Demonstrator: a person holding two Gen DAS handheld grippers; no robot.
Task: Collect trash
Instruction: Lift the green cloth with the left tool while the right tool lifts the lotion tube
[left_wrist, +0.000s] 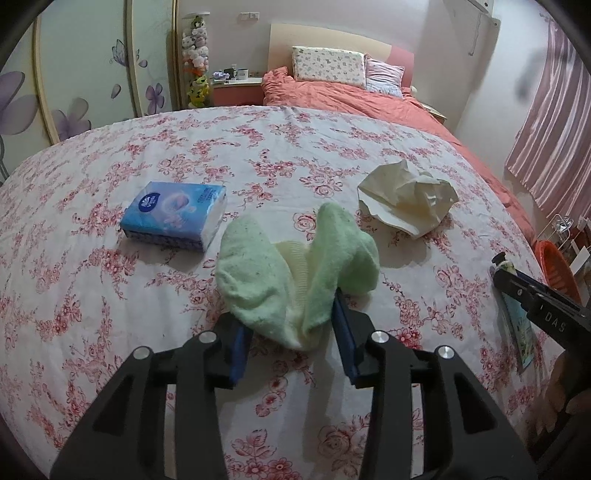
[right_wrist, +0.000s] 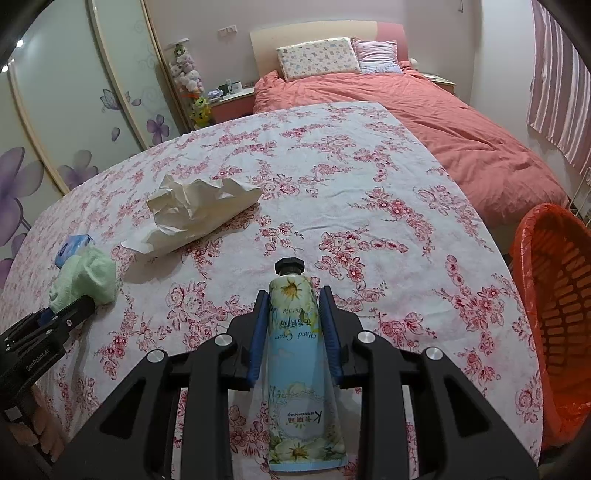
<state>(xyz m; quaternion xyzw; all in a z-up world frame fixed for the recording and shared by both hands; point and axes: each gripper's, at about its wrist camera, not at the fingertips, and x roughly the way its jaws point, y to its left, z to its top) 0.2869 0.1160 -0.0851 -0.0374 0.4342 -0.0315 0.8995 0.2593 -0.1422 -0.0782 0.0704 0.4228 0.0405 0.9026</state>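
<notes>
Because the task is clearing rubbish, each gripper already carries one item. Lower centre of the left-wrist view: the left gripper (left_wrist: 291, 332) pinches a green sock (left_wrist: 295, 273), apparently a folded pair, its blue pads pressing the bunched cloth. Lower centre of the right-wrist view: the right gripper (right_wrist: 294, 332) clamps one hand cream tube (right_wrist: 295, 354), cap forward. One crumpled tissue (right_wrist: 199, 214), the likeliest trash, lies uncollected on the floral tablecloth (right_wrist: 369, 229), with one tissue pack (left_wrist: 173, 216) nearby. One orange basket (right_wrist: 554, 302) waits at right.

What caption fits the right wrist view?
Right gripper clamps hand cream tube above floral tablecloth, orange bin alongside.
</notes>
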